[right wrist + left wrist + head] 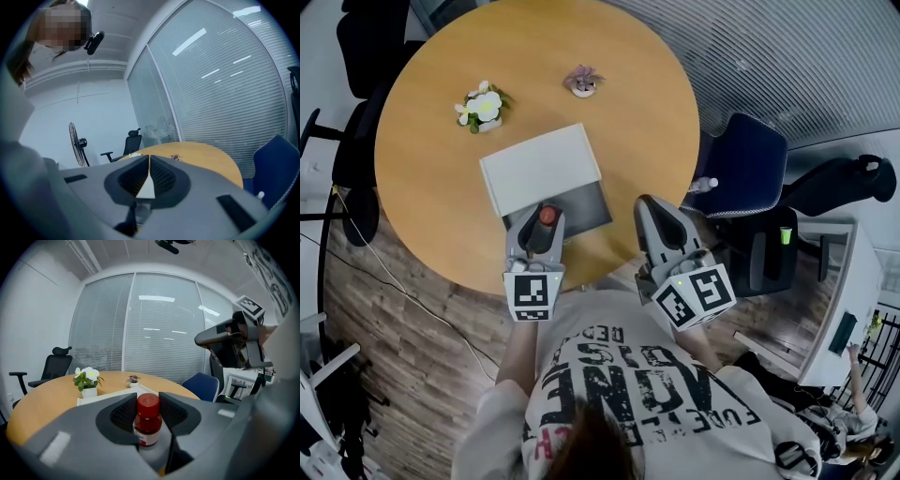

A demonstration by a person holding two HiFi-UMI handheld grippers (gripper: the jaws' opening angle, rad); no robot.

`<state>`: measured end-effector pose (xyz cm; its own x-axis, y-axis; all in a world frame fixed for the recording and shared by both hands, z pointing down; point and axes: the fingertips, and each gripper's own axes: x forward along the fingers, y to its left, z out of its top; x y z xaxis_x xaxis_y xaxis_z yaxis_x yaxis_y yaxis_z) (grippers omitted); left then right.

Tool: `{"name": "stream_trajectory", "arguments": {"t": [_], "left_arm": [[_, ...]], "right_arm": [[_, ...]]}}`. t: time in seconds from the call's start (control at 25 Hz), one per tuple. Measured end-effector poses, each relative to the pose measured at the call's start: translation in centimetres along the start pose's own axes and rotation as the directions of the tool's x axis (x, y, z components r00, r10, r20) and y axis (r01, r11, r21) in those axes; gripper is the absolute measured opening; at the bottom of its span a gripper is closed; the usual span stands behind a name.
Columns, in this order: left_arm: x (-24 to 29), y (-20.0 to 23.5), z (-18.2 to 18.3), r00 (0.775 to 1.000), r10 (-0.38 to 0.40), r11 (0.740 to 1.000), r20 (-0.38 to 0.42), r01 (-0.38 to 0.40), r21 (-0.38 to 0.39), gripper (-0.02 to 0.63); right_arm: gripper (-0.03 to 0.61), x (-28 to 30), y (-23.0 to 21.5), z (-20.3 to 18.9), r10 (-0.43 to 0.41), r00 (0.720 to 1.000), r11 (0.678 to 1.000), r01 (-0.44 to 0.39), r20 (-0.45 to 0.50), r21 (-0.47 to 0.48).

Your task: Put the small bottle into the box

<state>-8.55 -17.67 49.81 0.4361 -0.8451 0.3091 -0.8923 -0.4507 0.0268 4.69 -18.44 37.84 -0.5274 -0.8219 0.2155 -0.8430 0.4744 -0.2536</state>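
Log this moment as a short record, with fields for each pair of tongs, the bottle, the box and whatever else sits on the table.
left tongs: shut on the small bottle
small bottle: upright, red cap on top; in the head view it is over the near, dark part of the box, not released
right tongs: shut, nothing between them
box: white, open, on the table
table: round, wooden
also on table: white-flowered potted plant; small purplish potted plant

Round wood tabletop [422,187] on plank floor [403,347] — blue chair [745,164] just beside it, black office chairs [54,366] near. Windows [225,84] w/ shut blinds [159,333], strip-light reflections — standing fan [75,136] by white wall [101,110].
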Motion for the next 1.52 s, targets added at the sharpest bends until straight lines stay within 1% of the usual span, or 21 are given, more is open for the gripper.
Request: {"name": "stream_trajectory", "arguments": {"t": [0.44,0.8,1.36,1.52], "left_arm": [[1.2,0.0,-2.7,0.998,-0.008,1.0,-0.058,0.008,0.0,0.15],[1.9,-0.2,-4.5,0.995,-0.013,1.0,-0.103,0.015,0.016,0.15],[2.5,-0.5,-5.0,0.991,-0.028,0.999,-0.133,0.033,0.04,0.15],[2.2,-0.8,-6.1,0.985,-0.027,0.999,-0.17,0.034,0.04,0.15]], "right_arm": [[0.015,0.2,-0.5,0.1,-0.015,1.0,1.0,0.015,-0.004,-0.002],[0.015,0.1,-0.9,-0.1,-0.022,1.0,1.0,0.022,-0.01,-0.001],[0.015,0.5,-0.8,-0.1,-0.012,1.0,1.0,0.012,-0.012,0.003],[0.015,0.7,-0.5,-0.1,-0.002,1.0,1.0,0.002,-0.014,0.005]]}}
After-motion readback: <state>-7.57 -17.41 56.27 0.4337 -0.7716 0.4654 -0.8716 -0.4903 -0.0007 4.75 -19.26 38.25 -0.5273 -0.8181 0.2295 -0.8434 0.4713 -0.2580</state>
